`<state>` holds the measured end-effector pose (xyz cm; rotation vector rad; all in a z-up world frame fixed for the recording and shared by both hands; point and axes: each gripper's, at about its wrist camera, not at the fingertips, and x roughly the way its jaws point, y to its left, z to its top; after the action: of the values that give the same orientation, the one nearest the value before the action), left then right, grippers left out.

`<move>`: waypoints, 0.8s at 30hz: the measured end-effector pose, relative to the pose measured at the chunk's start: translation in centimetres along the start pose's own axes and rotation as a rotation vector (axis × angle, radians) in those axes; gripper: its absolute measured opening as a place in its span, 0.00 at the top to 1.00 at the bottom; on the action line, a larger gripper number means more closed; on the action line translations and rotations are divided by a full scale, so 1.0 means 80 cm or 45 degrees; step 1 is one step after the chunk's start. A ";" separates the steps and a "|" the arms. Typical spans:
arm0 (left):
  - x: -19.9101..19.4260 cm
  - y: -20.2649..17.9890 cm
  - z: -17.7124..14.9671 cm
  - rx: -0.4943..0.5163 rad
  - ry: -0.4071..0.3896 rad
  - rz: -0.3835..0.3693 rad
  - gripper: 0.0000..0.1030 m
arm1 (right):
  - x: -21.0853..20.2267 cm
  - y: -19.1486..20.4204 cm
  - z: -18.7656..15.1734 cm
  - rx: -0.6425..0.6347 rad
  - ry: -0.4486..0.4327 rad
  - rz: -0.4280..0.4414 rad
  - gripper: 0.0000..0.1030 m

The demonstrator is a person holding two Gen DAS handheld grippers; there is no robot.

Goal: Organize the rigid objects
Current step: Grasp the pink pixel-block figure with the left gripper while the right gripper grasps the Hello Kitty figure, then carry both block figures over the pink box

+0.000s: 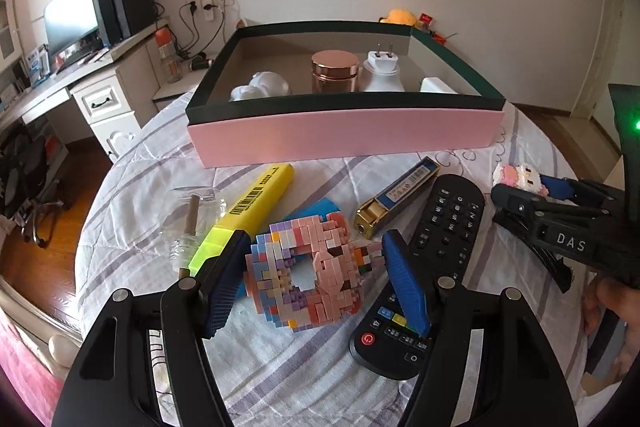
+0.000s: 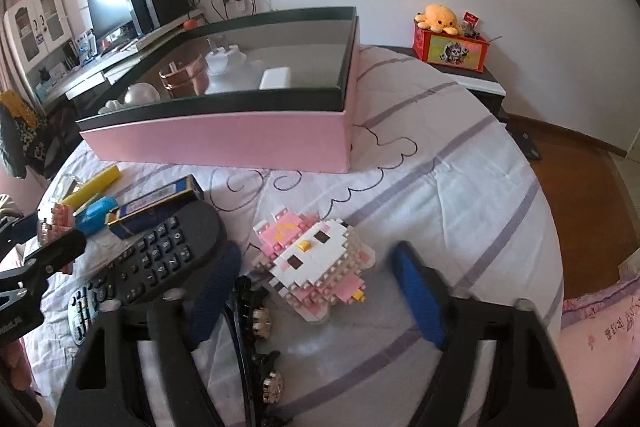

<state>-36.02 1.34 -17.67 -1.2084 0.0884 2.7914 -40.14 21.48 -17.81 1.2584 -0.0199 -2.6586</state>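
Note:
A pink box with a dark rim (image 1: 344, 139) (image 2: 224, 143) stands on the bed and holds a copper-lidded jar (image 1: 335, 71), a white plug (image 1: 382, 69) and white items. My left gripper (image 1: 316, 279) is open, its fingers on either side of a pastel brick donut (image 1: 308, 271). My right gripper (image 2: 316, 287) is open around a pink-and-white brick cat figure (image 2: 316, 259), which also shows in the left wrist view (image 1: 520, 179). A black remote (image 1: 432, 267) (image 2: 156, 263), a yellow highlighter (image 1: 248, 215), a blue-gold lighter box (image 1: 396, 203) and a black hair clip (image 2: 248, 347) lie nearby.
A clear plastic bottle (image 1: 192, 223) lies left of the highlighter. A blue item (image 2: 94, 215) lies under the donut. A desk with a monitor (image 1: 72, 19) stands at the left. A red box with a yellow plush (image 2: 448, 39) sits at the back right. The bed edge drops to wood floor (image 2: 580, 195).

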 end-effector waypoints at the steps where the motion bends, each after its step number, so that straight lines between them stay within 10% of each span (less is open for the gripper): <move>1: -0.002 0.000 0.000 0.005 -0.004 -0.002 0.33 | -0.001 0.001 -0.001 -0.004 0.001 -0.002 0.41; 24: -0.151 0.042 -0.002 -0.053 -0.331 -0.030 0.33 | -0.167 0.118 -0.009 -0.182 -0.363 0.055 0.41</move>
<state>-28.03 -2.82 -8.90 -0.8376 -0.0042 2.9131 -29.68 14.76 -7.19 0.8215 0.0978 -2.7235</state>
